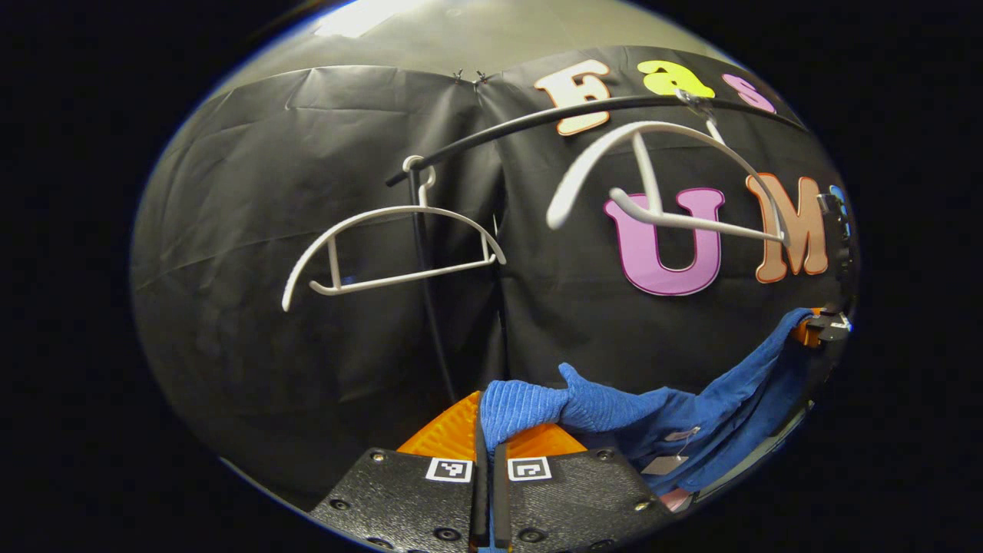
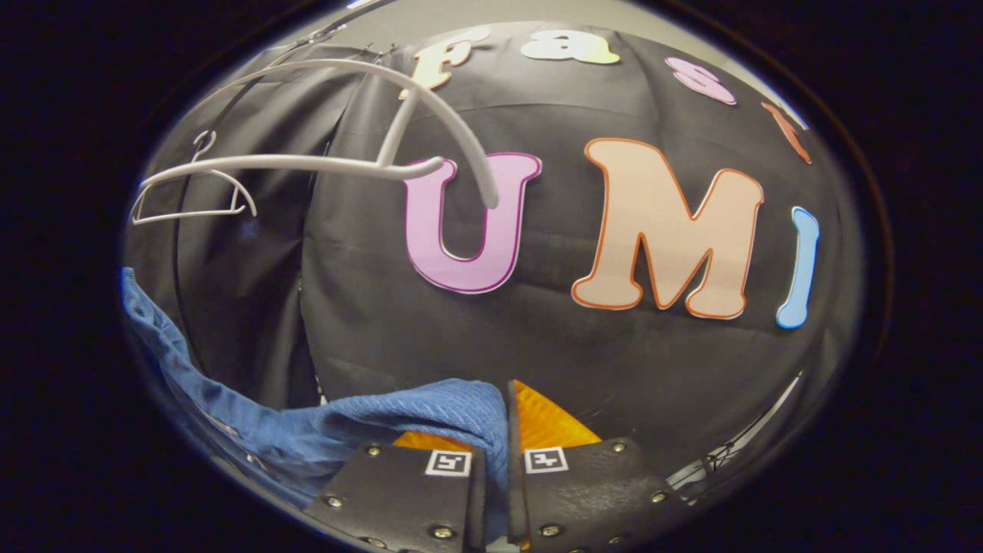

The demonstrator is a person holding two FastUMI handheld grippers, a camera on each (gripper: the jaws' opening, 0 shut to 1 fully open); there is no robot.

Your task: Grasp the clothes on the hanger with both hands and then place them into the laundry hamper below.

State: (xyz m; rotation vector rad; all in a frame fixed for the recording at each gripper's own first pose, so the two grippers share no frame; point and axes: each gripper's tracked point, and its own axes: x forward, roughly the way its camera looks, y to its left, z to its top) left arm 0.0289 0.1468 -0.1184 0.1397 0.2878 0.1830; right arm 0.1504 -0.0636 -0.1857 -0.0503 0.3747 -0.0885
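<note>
While both grippers (image 1: 488, 430) (image 2: 491, 430) pinch the blue garment (image 1: 653, 418), bare white hangers (image 1: 392, 246) hang before black cloth (image 1: 253, 192).

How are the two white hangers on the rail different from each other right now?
The near hanger looks bigger and thicker than the far hanger. The near hanger hangs tilted and turned, one end swung forward, while the far hanger hangs level and faces the camera squarely. Both are white, bare, and hooked on the black rail; the blue garment is off them, pinched by the left gripper and right gripper.
</note>
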